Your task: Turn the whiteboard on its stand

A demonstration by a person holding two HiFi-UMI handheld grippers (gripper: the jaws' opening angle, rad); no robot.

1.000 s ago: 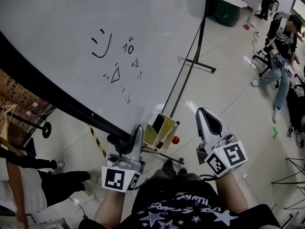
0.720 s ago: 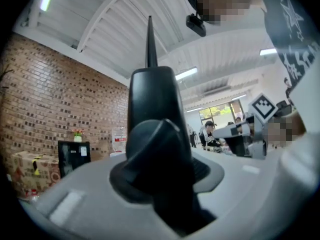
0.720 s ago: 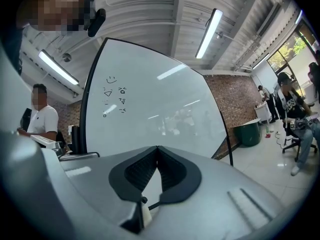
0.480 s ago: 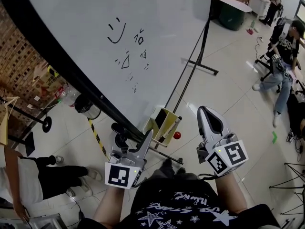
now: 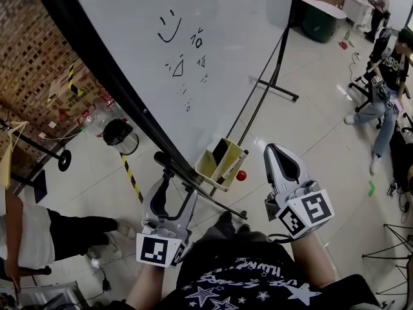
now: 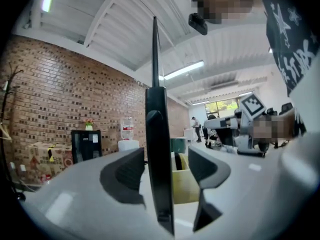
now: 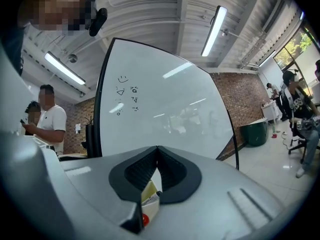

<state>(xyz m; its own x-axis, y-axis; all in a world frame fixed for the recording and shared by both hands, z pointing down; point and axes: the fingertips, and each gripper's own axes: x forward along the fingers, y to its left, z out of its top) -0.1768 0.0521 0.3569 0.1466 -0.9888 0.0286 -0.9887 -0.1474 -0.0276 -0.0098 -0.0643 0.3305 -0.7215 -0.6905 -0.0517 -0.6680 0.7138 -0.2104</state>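
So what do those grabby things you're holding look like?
The left hand-held gripper and right hand-held gripper are both smooth grey plastic. Each has two pointed jaws lined with black ribbed pads, and each carries a white cube printed with black square patterns. The left one's jaws are closing, with the black edge of the whiteboard between them. The person wears a black top with white stars.

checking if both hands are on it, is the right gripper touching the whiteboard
Apart. The head view shows floor between the right gripper and the whiteboard; its shut jaws hold nothing.
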